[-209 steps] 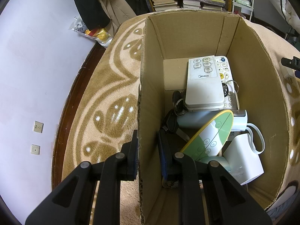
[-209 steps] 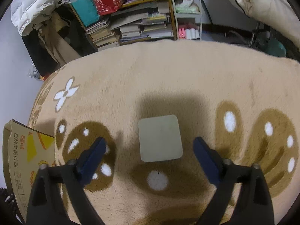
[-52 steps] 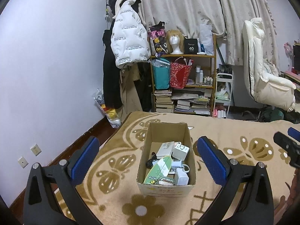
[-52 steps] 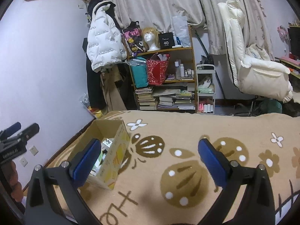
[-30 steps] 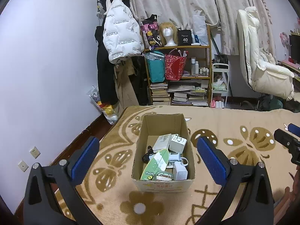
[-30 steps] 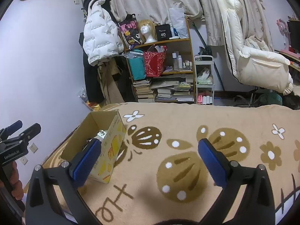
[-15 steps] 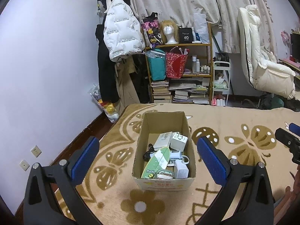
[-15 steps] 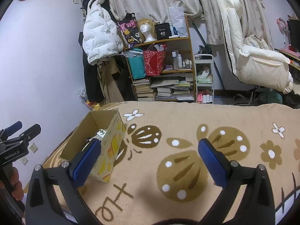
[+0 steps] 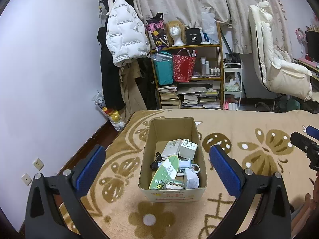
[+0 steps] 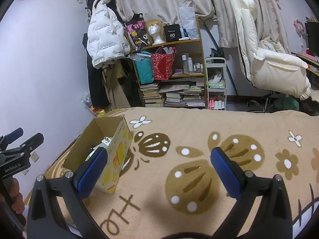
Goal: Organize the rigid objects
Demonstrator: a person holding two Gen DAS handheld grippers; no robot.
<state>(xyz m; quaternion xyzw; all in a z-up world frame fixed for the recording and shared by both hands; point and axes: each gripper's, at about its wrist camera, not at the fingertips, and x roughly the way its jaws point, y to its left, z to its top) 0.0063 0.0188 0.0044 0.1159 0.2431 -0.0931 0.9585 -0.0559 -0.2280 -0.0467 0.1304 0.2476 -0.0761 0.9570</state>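
Note:
An open cardboard box (image 9: 146, 155) stands on the patterned beige blanket (image 9: 239, 123). Inside lie a white remote (image 9: 170, 148), a white adapter block (image 9: 188, 149), a green-and-white oval board (image 9: 165, 171), a white mug (image 9: 191, 178) and dark keys (image 9: 154, 164). My left gripper (image 9: 157, 166) hangs open well above and in front of the box, holding nothing. My right gripper (image 10: 157, 167) is open and empty over the blanket; the box (image 10: 117, 151) sits to its left. The other gripper shows at the edge of each view.
A bookshelf (image 9: 187, 79) with bags, books and a wig head stands beyond the bed. Coats (image 9: 123, 37) hang on the left wall. A cream chair (image 9: 279, 67) is at the right. A hand (image 10: 14, 197) holds the left tool. The blanket (image 10: 199, 139) stretches right of the box.
Seven seconds ago my left gripper gripped the box wall and a flat square lay before my right gripper. Both have since risen high and open; in the last second, barely any motion.

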